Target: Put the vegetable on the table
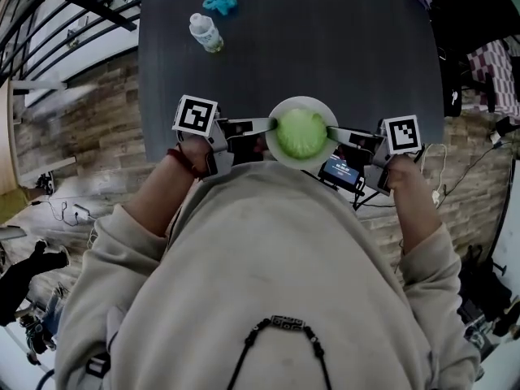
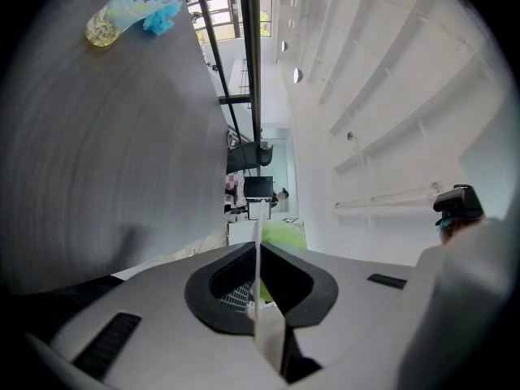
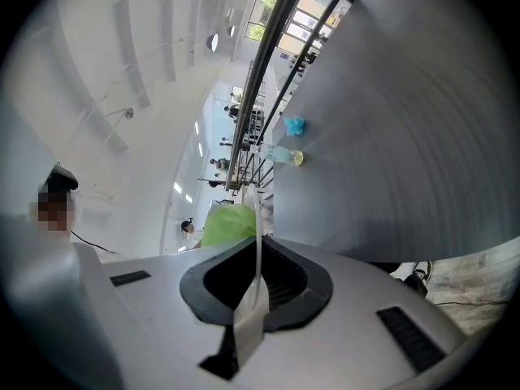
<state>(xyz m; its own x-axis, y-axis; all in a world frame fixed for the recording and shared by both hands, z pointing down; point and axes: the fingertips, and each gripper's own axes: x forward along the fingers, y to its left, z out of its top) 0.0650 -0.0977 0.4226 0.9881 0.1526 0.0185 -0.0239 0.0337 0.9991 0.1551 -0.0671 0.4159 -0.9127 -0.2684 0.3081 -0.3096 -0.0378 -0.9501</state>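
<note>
Vegetable (image 1: 299,134), green, on white plate (image 1: 302,100) between left fingers (image 1: 253,124) and right fingers (image 1: 349,137), both clamped on rim, at bench (image 1: 325,39) edge. Carry step, probably; next: lower level, release.

Green veg (image 1: 299,134), wht plate (image 1: 301,101), grey table (image 1: 325,39)

Vegetable (image 1: 299,133) on plate (image 1: 280,110); bottle (image 1: 205,32) on table (image 1: 341,47) behind.

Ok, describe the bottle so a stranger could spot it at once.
Start at the dark table and look to its far left side in the head view. The bottle is there, beside a crumpled blue thing; unlike that, it is clear plastic with a white cap and yellowish bottom.
</note>
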